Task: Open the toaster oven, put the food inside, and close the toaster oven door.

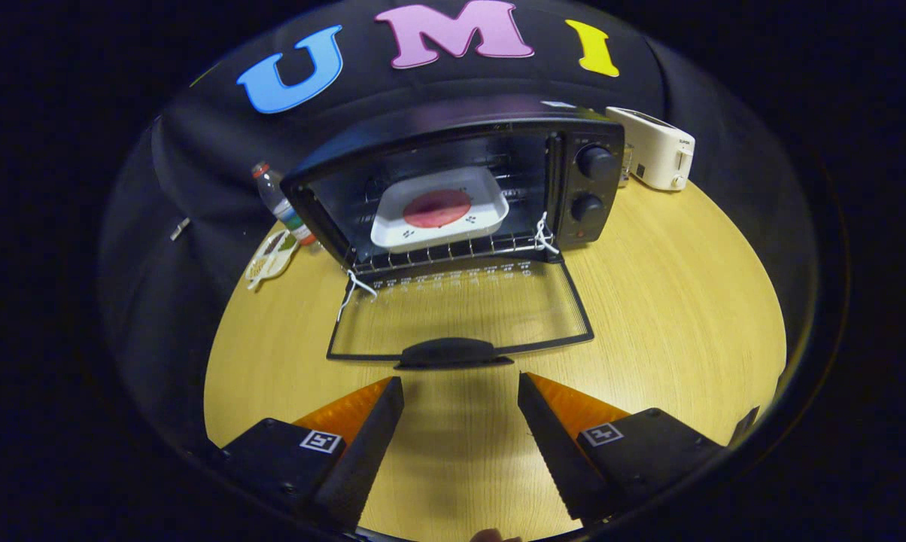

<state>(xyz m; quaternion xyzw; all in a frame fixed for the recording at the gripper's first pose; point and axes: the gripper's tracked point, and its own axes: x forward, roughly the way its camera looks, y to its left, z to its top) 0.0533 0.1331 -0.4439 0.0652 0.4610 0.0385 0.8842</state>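
A black toaster oven (588, 184) stands on the wooden table (686, 316) beyond my fingers, with two knobs on its right side. Its glass door (460, 312) lies folded down flat toward me, and the door handle (453, 352) sits just ahead of my fingertips. Inside, on the wire rack, rests a white square plate (483, 197) carrying a round red piece of food (436, 208). My gripper (460, 388) is open above the table, a little short of the handle, with nothing between its fingers.
A white toaster (652, 147) stands behind the oven to its right. To the oven's left are a plastic bottle (276, 199) and a small flat packet (271, 257). Bare tabletop lies around the fingers and right of the door.
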